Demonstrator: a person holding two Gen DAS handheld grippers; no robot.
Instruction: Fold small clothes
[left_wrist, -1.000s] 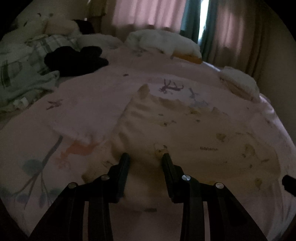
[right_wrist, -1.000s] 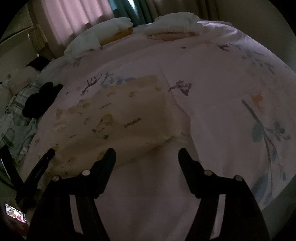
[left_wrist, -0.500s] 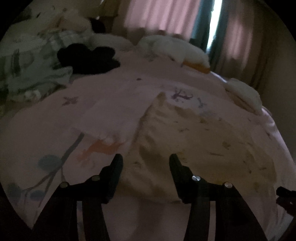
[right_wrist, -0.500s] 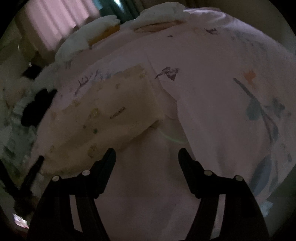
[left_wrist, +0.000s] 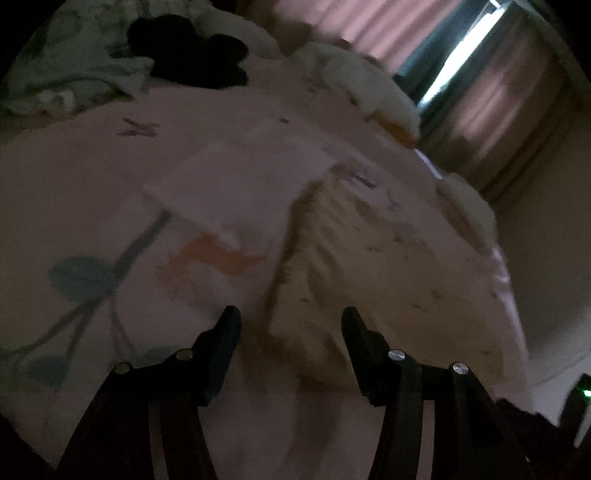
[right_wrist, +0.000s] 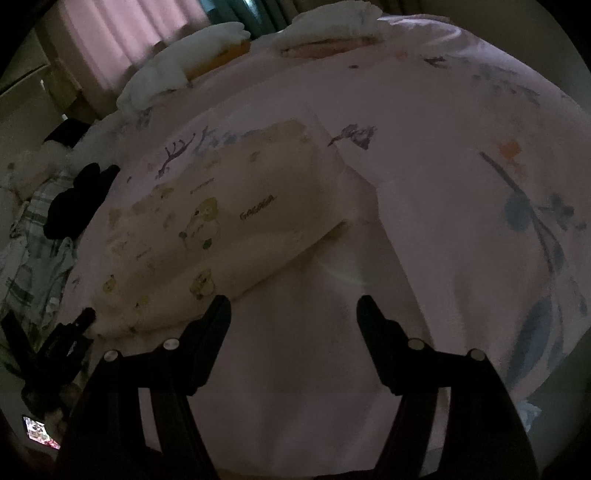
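Cream-yellow, cartoon-printed small cotton garment (right_wrist: 221, 221) lying as a flat folded rectangle on the pale pink, leaf-printed bed cover (right_wrist: 443, 184), just ahead and left of the right gripper (right_wrist: 293, 306), with its near long edge close to the left fingertip. Right gripper spread wide, holding nothing, hovering over bare cover. Left gripper (left_wrist: 290, 321) likewise spread and empty, the garment's near corner lying ahead between its fingers; touching or merely above, hard to tell in the blurred, dim left view. Judged step: one fold apparently done, grippers poised between folds or about to set the piece aside. Next move probably calls for lowering each gripper onto an end of the near edge, pinching through all layers at once, then lifting low and carrying the edge across evenly so the layers do not slide apart on the soft bed. Heap of black cloth (right_wrist: 74, 199) and plaid grey-green fabric (right_wrist: 33, 229) far off to the left, beyond the garment, apparently waiting.
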